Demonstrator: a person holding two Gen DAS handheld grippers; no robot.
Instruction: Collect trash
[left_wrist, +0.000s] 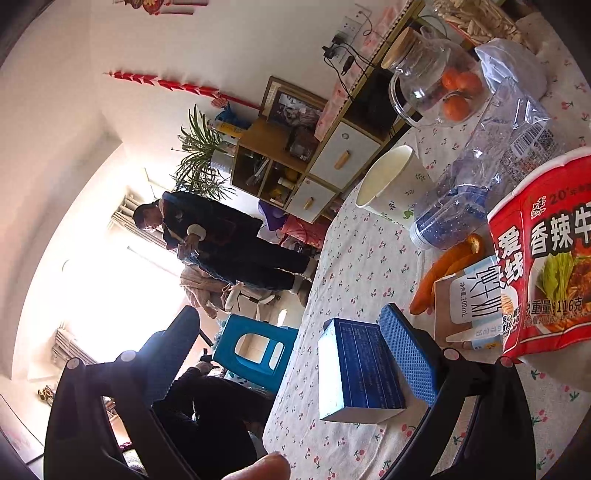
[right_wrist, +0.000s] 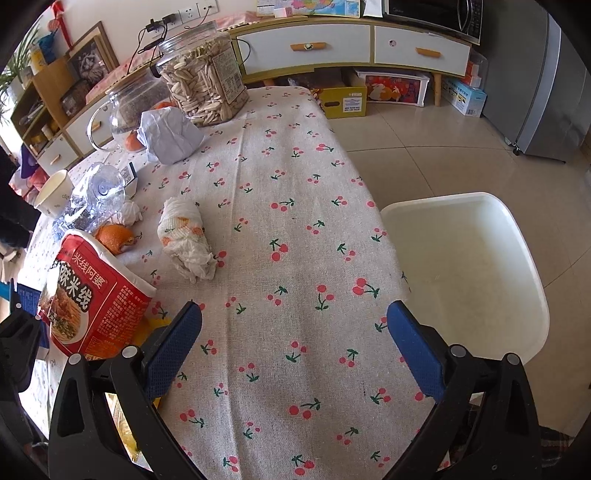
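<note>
My left gripper (left_wrist: 291, 332) is open; a blue box (left_wrist: 360, 373) lies on the cherry-print tablecloth (left_wrist: 354, 258) between its fingers, nearer the right finger (left_wrist: 406, 358). Beside it are a small milk carton (left_wrist: 467, 302), a red noodle bowl (left_wrist: 546, 258), orange peel (left_wrist: 443, 266), a crushed plastic bottle (left_wrist: 480, 177) and a paper cup (left_wrist: 388, 181). My right gripper (right_wrist: 295, 336) is open and empty over the tablecloth (right_wrist: 295, 221). Ahead of it lie a crumpled tissue wad (right_wrist: 186, 236), orange peel (right_wrist: 114, 236), the noodle bowl (right_wrist: 92, 295) and crumpled paper (right_wrist: 166, 134).
A white bin (right_wrist: 465, 266) stands on the floor at the table's right edge. A jar of seeds (right_wrist: 207, 70) and a glass jug (right_wrist: 125, 107) stand at the table's far end. A blue stool (left_wrist: 255, 350) and a person (left_wrist: 221, 240) are beyond the table.
</note>
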